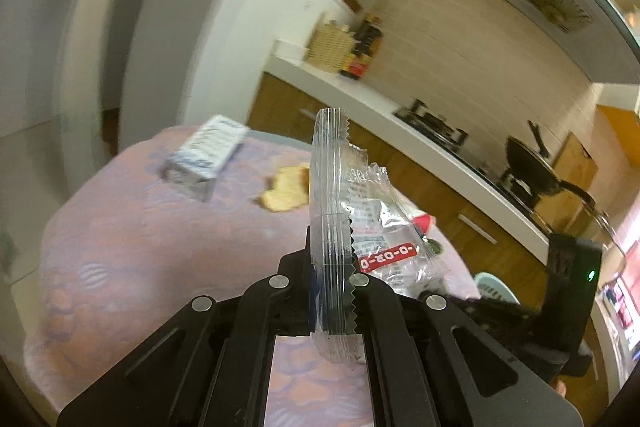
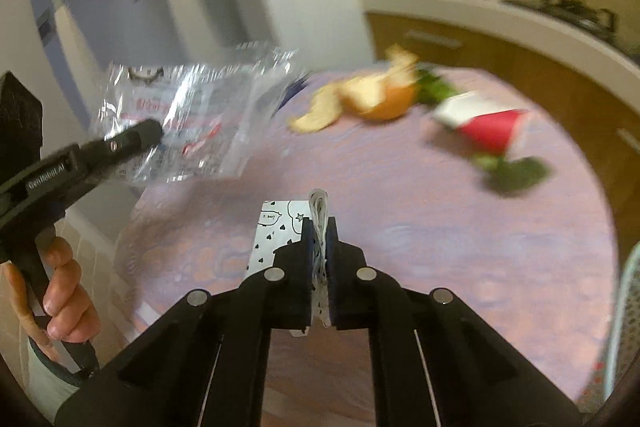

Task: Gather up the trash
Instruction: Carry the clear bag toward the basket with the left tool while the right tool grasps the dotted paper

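Both hand-held grippers are loaded, the left hand-held gripper (image 1: 332, 291) clamped on a crinkled clear plastic wrapper (image 1: 360, 211), the right hand-held gripper (image 2: 320, 259) on a folded heart-printed white paper (image 2: 272, 231), orange peel (image 2: 376, 95) lying far ahead, nearer the right.

Ahead of the right fingers (image 2: 307, 267), the peel (image 2: 372, 95), cup (image 2: 486, 125) and greens (image 2: 516, 171) are motion-blurred. The wrapper (image 1: 332, 227) hides part of the peel ahead of the left fingers (image 1: 306, 291); the box's (image 1: 206, 157) print is unreadable.
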Demonstrator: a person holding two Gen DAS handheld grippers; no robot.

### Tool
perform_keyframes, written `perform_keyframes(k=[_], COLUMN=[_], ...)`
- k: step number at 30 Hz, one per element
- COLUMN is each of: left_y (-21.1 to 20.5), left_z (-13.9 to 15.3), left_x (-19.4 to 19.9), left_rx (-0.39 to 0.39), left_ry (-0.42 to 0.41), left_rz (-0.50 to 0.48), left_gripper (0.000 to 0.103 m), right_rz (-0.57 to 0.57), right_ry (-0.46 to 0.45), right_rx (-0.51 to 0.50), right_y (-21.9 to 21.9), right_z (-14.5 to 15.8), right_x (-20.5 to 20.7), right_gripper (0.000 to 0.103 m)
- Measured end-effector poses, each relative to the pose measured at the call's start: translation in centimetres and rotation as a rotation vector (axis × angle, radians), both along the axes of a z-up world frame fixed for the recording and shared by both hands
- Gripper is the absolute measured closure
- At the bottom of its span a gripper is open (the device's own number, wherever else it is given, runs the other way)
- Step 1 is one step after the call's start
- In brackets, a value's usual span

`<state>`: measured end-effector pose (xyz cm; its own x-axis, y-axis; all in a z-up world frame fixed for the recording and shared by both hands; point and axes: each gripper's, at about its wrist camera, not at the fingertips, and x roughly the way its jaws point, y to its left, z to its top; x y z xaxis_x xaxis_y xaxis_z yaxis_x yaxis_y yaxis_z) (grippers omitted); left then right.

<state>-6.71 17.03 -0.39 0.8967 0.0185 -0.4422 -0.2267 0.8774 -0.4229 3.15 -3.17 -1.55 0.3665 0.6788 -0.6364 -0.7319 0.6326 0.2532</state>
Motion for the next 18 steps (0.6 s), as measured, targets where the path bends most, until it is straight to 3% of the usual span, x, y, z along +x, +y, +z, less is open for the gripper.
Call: perform_keyframes(k=[7, 18], left_y=[-5.1, -16.1], left_z=[1.0, 2.5], left_x=[3.7, 12.1], left_rx=[0.021, 0.093], left_ry=[-0.011, -0.004], left_rz=[-0.121, -0.348], left_gripper=[0.103, 0.103], right_rz=[-0.188, -0.496], right_ry=[-0.071, -0.104], right_rx=[0.06, 0.159], right_y=[-9.2, -23.7], right_z=[3.2, 4.9], right_x=[1.9, 5.7], right_gripper=[0.099, 0.099])
